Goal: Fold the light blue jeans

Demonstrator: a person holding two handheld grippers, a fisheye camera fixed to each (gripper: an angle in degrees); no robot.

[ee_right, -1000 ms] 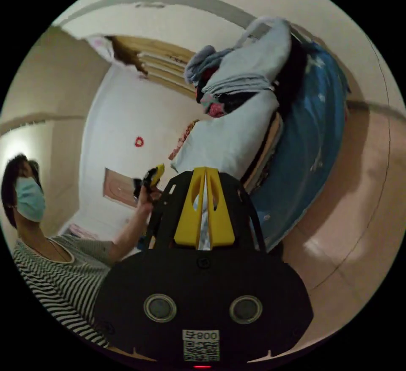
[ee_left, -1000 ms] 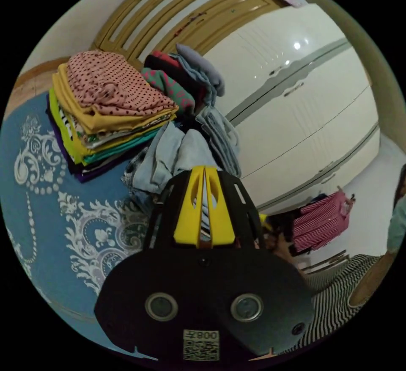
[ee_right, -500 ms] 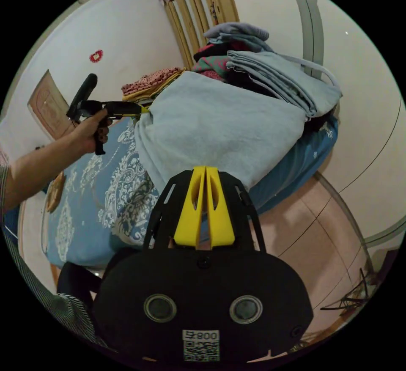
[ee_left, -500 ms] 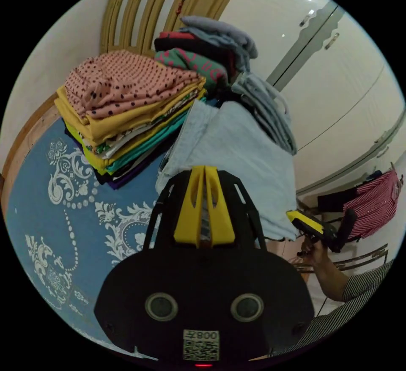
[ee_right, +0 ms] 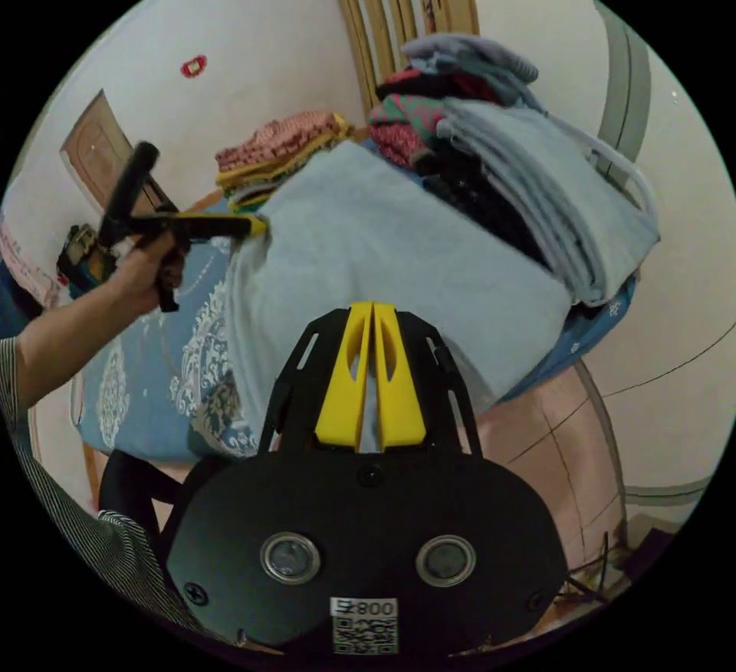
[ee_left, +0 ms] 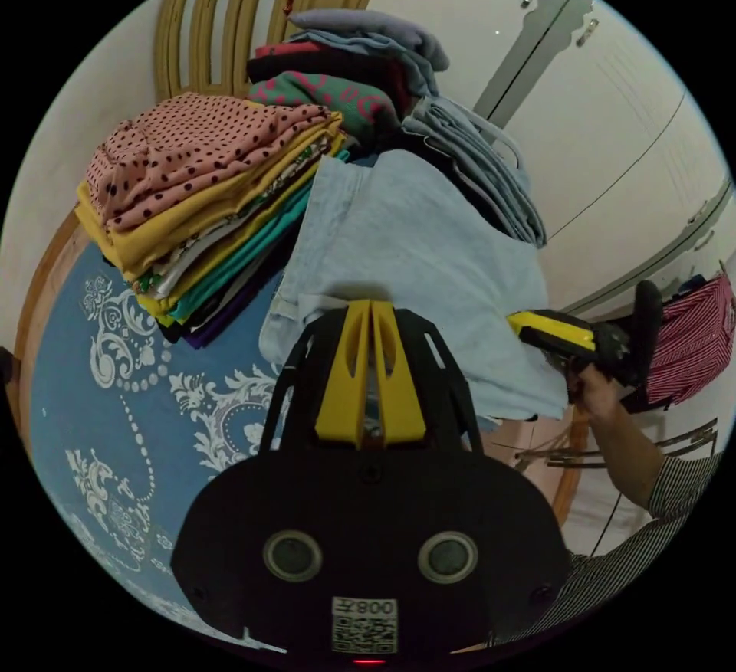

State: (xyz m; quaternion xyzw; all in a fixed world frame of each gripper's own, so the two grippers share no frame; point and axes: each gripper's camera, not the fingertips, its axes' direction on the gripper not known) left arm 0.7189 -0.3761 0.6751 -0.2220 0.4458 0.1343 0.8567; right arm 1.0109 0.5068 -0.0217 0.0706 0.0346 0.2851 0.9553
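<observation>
Jeans [ee_left: 414, 266] [ee_right: 383, 258] lie as a folded light-blue slab on the bed [ee_left: 84, 365] [ee_right: 146, 388], near its corner, w/ one end drooping over the bed edge toward the floor [ee_right: 567, 442]. Left gripper [ee_left: 371, 306] has its yellow jaws pressed together on the jeans' near edge, cloth showing in the slit btwn them; in right gripper view it [ee_right: 257, 226] bites the far corner of the slab, a hand [ee_right: 146, 266] around its grip. Right gripper [ee_right: 372, 307] is likewise clamped on the jeans, at the overhanging edge; in left gripper view it [ee_left: 521, 323] is at the slab's side. Just behind jeans: a tidy stack [ee_left: 199, 189] of folded tops, polka-dot one on top, & beside it a looser pile [ee_left: 383, 82] touching the jeans' far edge. Wardrobe [ee_left: 613, 128] beyond the bed.
</observation>
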